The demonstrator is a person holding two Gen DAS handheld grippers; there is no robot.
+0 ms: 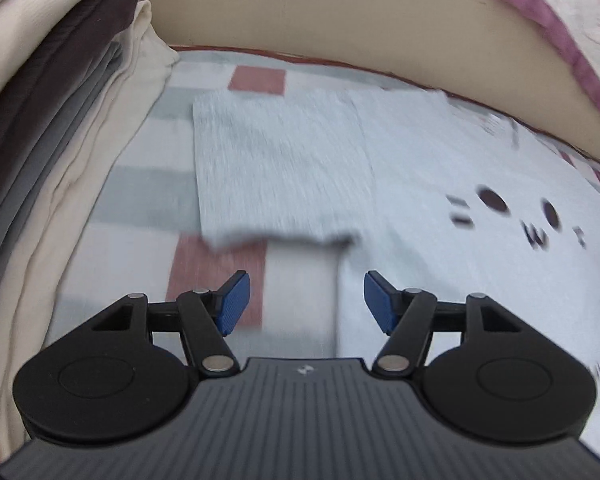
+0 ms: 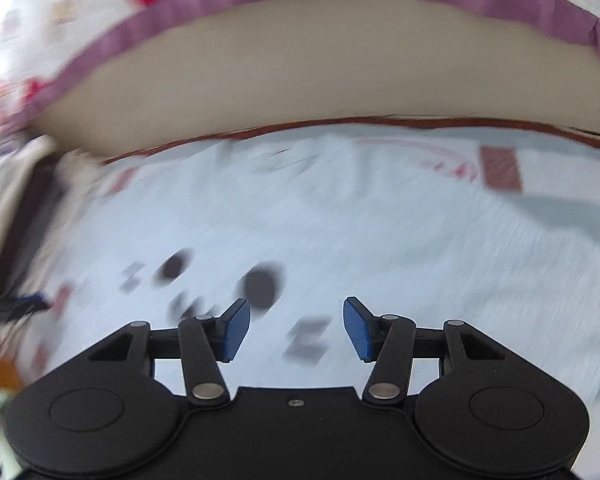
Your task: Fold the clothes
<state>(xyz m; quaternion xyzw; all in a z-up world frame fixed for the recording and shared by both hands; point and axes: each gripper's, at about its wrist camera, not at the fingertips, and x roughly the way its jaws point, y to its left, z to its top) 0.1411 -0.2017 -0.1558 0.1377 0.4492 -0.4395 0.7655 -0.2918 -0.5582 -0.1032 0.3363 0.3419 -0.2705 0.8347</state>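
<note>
Left wrist: left gripper (image 1: pixel 306 304) is hanging about half open, holding nothing. Pale grey T-shirt (image 1: pixel 440 184) is lying flat ahead of the fingertips, sleeve panel (image 1: pixel 280 164) folded inward. Judgement: next pinch should take one hem corner cleanly.

Right wrist: right gripper (image 2: pixel 296 330) is standing half open, empty, printed face (image 2: pixel 256 288) just beyond the pads. Long axis appears to be running away from the fingers; blurred.
</note>
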